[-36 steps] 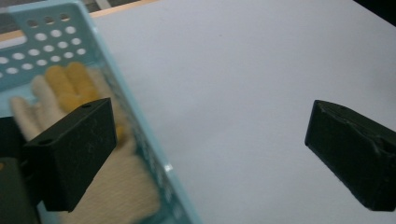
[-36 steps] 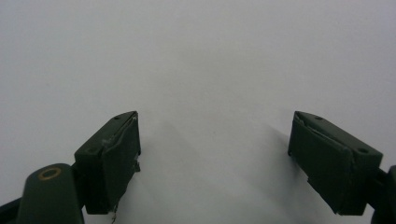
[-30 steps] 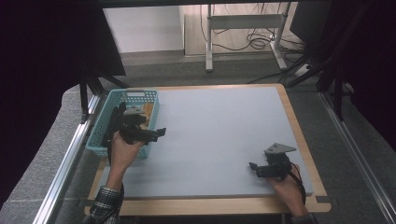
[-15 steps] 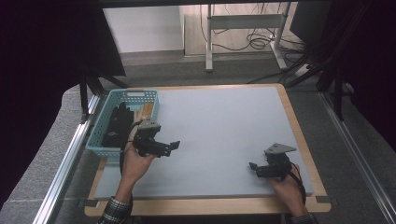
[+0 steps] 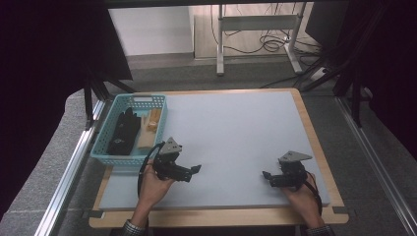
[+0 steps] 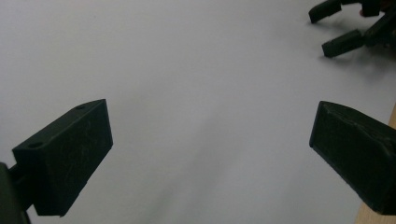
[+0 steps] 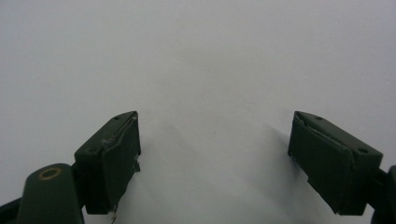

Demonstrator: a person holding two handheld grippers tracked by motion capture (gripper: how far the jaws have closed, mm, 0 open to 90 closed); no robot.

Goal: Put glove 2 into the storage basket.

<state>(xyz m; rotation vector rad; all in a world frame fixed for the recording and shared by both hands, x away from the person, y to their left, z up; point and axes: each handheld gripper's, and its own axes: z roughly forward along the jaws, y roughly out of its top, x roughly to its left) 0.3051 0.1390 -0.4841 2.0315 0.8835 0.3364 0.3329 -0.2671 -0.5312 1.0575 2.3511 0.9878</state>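
- My left gripper (image 5: 189,172) hovers over the near-left part of the surface (image 5: 236,132), just beside the near right corner of the basket (image 5: 110,147). Its jaws are spread wide with nothing between them; through the left gripper view I see bare grey sheet in the gap.
- My right gripper (image 5: 269,178) sits low at the near-right of the surface, well apart from the left one. Its jaws are also wide apart and hold nothing.
- The things I am working with lie in the turquoise basket at the left edge: a black glove (image 5: 124,132) along its left side, and two pale wooden blocks (image 5: 147,129) beside it on the right (one small piece near the far end, one longer piece nearer me).
- My judgement on progress: with the sheet bare and everything lying in the basket, either the putting-away is done, or the taking-out has not begun. I cannot tell which from how things lie.
- The surface is a pale grey sheet on a wooden board (image 5: 216,216), with metal rails along both sides.
- Beyond it is grey floor, a white-framed table (image 5: 255,22) with cables under it, and dark curtains left and right.
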